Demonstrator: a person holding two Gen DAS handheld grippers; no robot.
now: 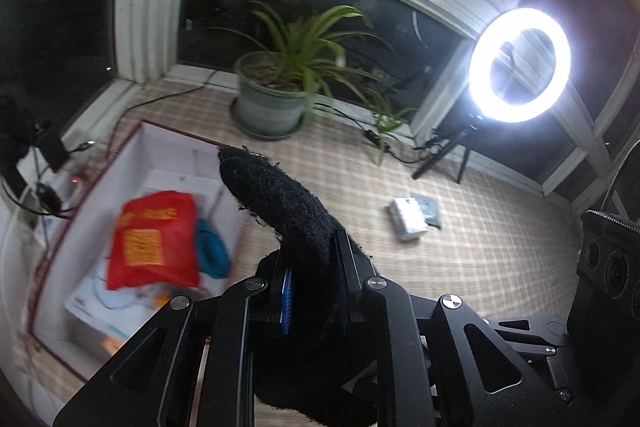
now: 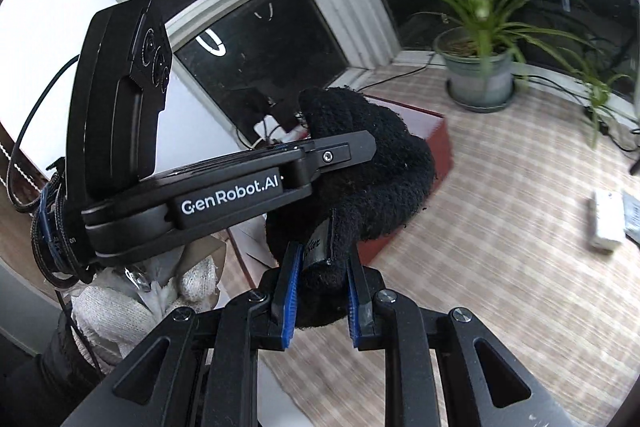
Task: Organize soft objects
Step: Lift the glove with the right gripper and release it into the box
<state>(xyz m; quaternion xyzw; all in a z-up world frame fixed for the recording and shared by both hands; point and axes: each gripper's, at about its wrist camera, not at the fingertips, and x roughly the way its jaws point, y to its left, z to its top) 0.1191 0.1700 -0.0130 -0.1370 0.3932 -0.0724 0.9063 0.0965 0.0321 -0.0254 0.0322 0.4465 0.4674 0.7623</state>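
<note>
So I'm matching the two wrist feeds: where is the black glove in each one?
Left wrist: black glove at lower centre, clamped in the left gripper, fingertip up over the box.
Right wrist: black glove at centre, pinched by both grippers; right gripper.
Shared landmark: potted plant.

You've got one black glove [image 1: 280, 203] up front, and two claws on it: the left claw [image 1: 316, 267] and the right claw [image 2: 320, 291]. One open box [image 1: 168, 151] sits on the desk, with one red pouch [image 1: 154, 239] and one teal item [image 1: 212, 247] inside. One potted plant [image 1: 272, 99], one ring light [image 1: 520, 65], one white packet [image 1: 408, 219].
</note>
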